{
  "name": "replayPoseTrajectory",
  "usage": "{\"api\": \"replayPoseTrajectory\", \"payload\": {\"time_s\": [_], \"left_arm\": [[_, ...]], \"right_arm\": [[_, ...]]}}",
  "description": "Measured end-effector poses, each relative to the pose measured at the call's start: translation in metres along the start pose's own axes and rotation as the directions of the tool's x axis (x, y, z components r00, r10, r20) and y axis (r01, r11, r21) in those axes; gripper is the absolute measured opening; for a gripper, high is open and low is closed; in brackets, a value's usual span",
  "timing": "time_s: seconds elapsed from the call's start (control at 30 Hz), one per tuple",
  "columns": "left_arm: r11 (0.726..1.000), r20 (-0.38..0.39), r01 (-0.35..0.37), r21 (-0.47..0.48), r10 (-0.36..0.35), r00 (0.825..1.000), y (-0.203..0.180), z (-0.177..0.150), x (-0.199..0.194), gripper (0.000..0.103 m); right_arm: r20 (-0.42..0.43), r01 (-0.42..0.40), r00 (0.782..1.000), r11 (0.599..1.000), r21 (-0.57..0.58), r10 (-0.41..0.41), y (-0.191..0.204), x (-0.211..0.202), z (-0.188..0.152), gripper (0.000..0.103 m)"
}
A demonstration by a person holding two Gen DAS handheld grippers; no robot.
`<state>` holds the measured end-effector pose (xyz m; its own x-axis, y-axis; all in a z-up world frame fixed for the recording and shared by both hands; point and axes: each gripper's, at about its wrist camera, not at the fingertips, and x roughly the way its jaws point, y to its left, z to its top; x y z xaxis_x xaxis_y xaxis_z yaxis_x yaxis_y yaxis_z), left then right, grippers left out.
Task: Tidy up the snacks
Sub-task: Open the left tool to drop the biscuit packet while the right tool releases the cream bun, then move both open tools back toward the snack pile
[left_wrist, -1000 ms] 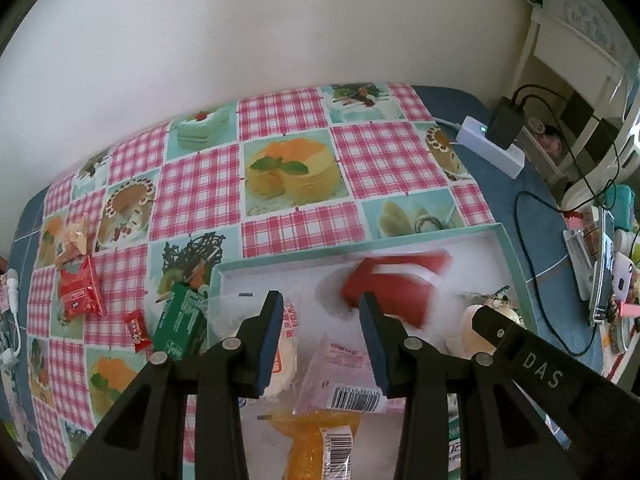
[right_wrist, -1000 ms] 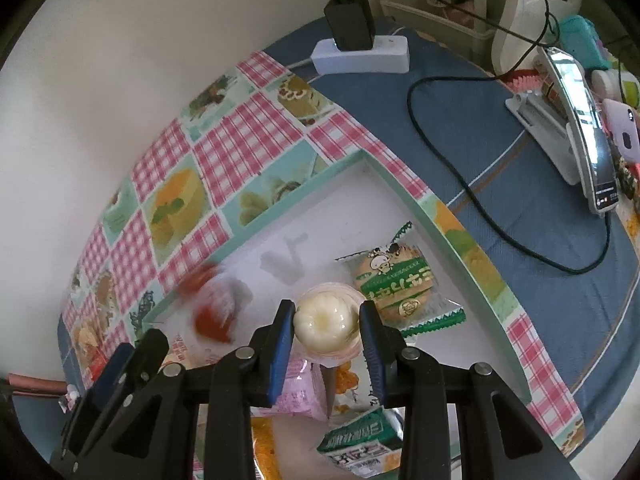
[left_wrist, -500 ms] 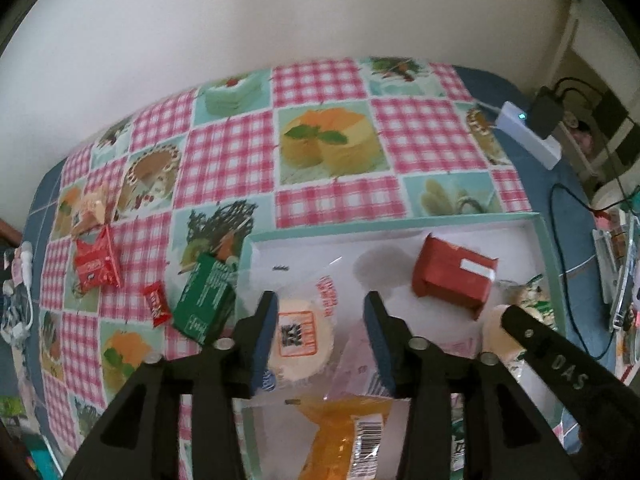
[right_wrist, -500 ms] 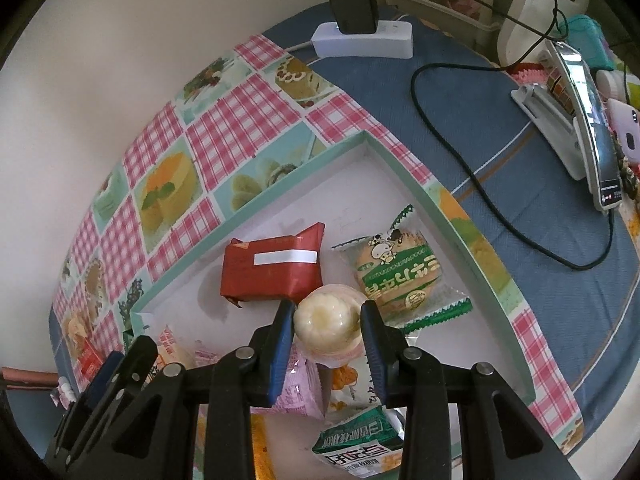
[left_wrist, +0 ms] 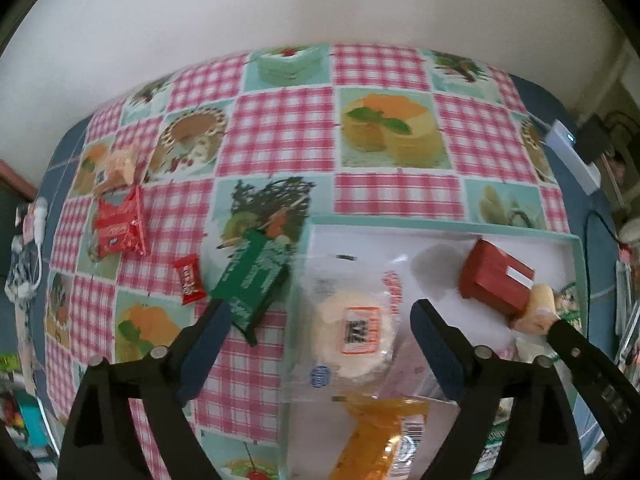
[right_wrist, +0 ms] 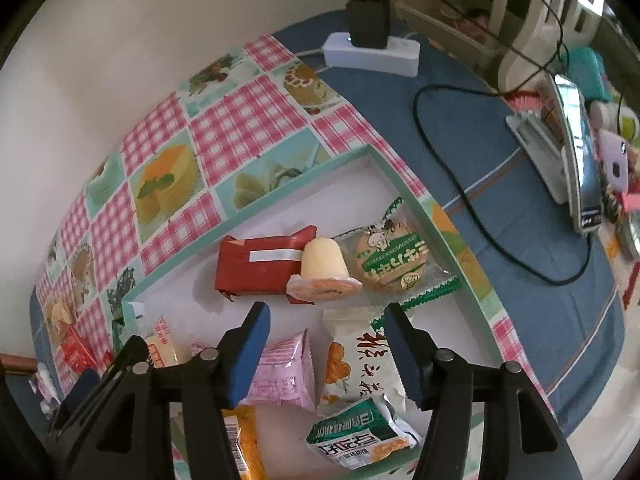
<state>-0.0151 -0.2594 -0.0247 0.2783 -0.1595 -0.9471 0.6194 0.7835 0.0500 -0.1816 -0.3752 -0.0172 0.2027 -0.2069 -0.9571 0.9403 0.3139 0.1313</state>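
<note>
L gripper jaws apart over round wrapped cake, green box centre-left against tray edge, R gripper jaws apart, empty, jelly cup just ahead, red pack beside it.

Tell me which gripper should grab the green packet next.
Left. The left gripper is open, and the green packet lies on the tablecloth just off its left finger, outside the tray. The right gripper, also open, faces snacks inside the tray.

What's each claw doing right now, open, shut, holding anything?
Left claw: open, holding nothing, above the round white pastry.
Right claw: open, empty; the jelly cup lies on its side in the tray.
</note>
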Motion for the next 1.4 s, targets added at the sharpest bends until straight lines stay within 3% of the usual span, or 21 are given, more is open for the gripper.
{"api": "replayPoseTrajectory", "payload": {"time_s": [0.07,0.17,0.33,0.63,0.83,1.07,1.4], "left_arm": [[0.999,-0.008,-0.007,-0.032,0.006,1.000,0.010,0.001,0.003,0.092],[0.997,-0.023,-0.007,-0.075,0.005,1.000,0.027,0.003,0.006,0.092],[0.992,-0.025,-0.030,-0.120,0.027,0.999,0.056,0.004,0.007,0.093],[0.973,0.018,-0.159,-0.167,0.164,0.986,0.124,0.000,-0.003,0.094],[0.962,0.012,-0.170,-0.212,0.176,0.984,0.168,-0.008,-0.005,0.095],[0.924,-0.002,-0.236,-0.302,0.247,0.969,0.225,-0.022,-0.010,0.095],[0.884,-0.019,-0.247,-0.398,0.261,0.965,0.287,-0.037,-0.014,0.095]], "right_arm": [[0.014,0.011,1.000,1.000,-0.016,-0.010,0.005,-0.004,0.000,0.083],[0.043,0.020,0.999,0.999,-0.047,-0.018,0.012,-0.012,0.000,0.085],[0.077,0.045,0.996,0.994,-0.099,-0.038,0.030,-0.022,-0.004,0.086],[0.105,0.019,0.994,0.988,-0.151,-0.003,0.069,-0.034,-0.016,0.086],[0.101,0.004,0.995,0.977,-0.212,0.018,0.104,-0.032,-0.030,0.086],[0.091,0.007,0.996,0.953,-0.304,0.021,0.151,-0.026,-0.056,0.086],[0.043,-0.031,0.998,0.897,-0.441,0.056,0.217,-0.012,-0.101,0.086]]}}
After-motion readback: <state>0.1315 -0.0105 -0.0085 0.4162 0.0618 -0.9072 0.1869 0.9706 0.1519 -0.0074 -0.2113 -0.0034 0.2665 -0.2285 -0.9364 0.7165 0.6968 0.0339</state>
